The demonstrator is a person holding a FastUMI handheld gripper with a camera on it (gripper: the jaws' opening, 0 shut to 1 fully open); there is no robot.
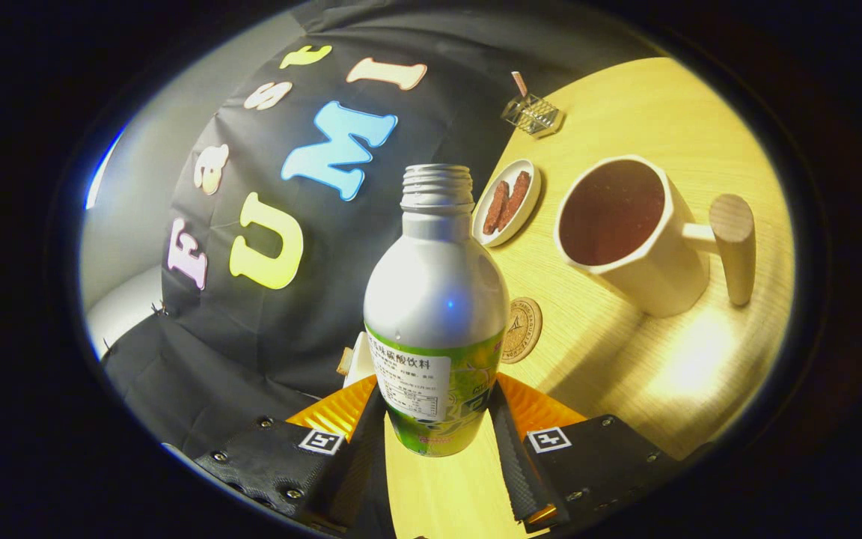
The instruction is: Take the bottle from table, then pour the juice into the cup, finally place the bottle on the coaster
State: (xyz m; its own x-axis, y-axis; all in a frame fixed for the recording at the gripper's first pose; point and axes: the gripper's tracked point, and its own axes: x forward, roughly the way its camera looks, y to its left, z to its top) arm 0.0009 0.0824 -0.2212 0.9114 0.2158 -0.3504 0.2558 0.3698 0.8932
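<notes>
Tongs point(437, 442) at lower centre clench the uncapped bottle point(435, 299), tilted off the table point(625, 359); pouring into the cup point(622, 232), right, and the coaster point(522, 329) placement remain.

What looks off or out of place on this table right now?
Nothing is spilled or damaged. The silver uncapped bottle is clamped between the gripper jaws, tilted with the whole view. The white cup, round cork coaster and small snack dish sit undisturbed.
</notes>
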